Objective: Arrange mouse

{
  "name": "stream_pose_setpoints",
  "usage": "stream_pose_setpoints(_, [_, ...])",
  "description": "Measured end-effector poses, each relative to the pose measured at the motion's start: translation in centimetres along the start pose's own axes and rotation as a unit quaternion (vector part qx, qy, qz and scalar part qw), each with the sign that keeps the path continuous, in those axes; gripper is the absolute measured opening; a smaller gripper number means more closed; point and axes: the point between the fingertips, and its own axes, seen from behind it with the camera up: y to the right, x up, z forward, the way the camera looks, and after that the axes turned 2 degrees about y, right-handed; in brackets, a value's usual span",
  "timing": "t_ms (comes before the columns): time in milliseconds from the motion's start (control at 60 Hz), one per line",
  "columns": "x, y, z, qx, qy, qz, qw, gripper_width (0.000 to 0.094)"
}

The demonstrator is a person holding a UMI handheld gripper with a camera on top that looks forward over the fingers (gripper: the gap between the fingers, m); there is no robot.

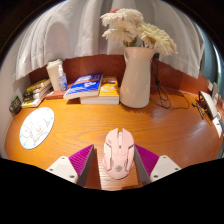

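Mouse [118,150] sits gripped between the claw's [116,160] pads; bare table [100,125] ahead, vase [137,76] beyond.

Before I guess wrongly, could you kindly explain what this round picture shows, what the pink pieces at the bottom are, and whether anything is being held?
This is one picture from a wide-angle camera on a hand-held gripper, looking forward along its two fingers. The pink pieces are the pads on those fingers. A pale mouse sits between them on a wooden table; whether the pads press on it I cannot tell. Beyond stand a white vase of flowers, stacked books and a round plate.
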Motion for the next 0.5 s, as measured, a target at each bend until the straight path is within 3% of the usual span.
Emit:
stream_pose_setpoints(167, [0.7, -0.2, 1.7, 0.033, 0.001, -0.006, 0.999, 0.0542])
stream_pose_setpoints(417, [1.4, -0.7, 2.8, 0.048, -0.026, -0.034, 0.998, 0.0409])
stream_pose_setpoints(500, [2.0, -1.4, 3.1, 0.054, -0.042, -0.023, 0.997, 0.0406])
